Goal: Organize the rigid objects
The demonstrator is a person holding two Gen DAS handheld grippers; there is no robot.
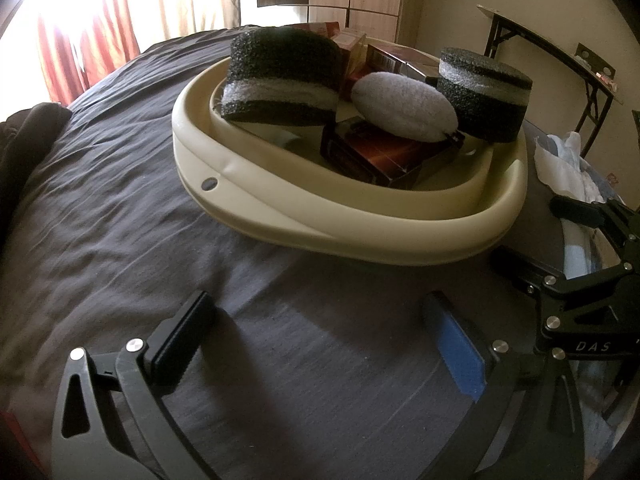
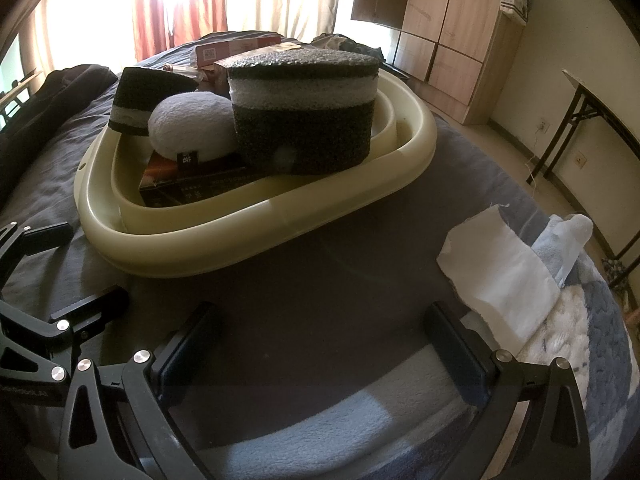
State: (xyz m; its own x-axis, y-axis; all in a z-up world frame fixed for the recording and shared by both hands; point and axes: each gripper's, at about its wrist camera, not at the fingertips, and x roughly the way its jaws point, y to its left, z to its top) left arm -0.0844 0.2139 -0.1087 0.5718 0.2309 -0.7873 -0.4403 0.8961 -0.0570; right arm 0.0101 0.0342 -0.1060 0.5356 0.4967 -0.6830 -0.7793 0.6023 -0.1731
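A cream plastic basin (image 1: pixel 328 216) (image 2: pixel 208 236) sits on the dark bedsheet. In it lie two black-and-white foam blocks (image 1: pixel 280 76) (image 1: pixel 484 92) (image 2: pixel 304 120), a white oval pad (image 1: pixel 404 104) (image 2: pixel 192 124) and dark red boxes (image 1: pixel 372 156) (image 2: pixel 192 188). My left gripper (image 1: pixel 320 332) is open and empty over the sheet in front of the basin. My right gripper (image 2: pixel 320 344) is open and empty too, also in front of the basin. Each gripper shows at the edge of the other's view (image 1: pixel 552 240) (image 2: pixel 84 268).
A white cloth (image 2: pixel 500 276) (image 1: pixel 560 160) and a blue-and-white blanket (image 2: pixel 580 332) lie at the right of the bed. More boxes (image 2: pixel 236 50) sit behind the basin. A folding table (image 1: pixel 560 52) and a wooden wardrobe (image 2: pixel 452 20) stand beyond.
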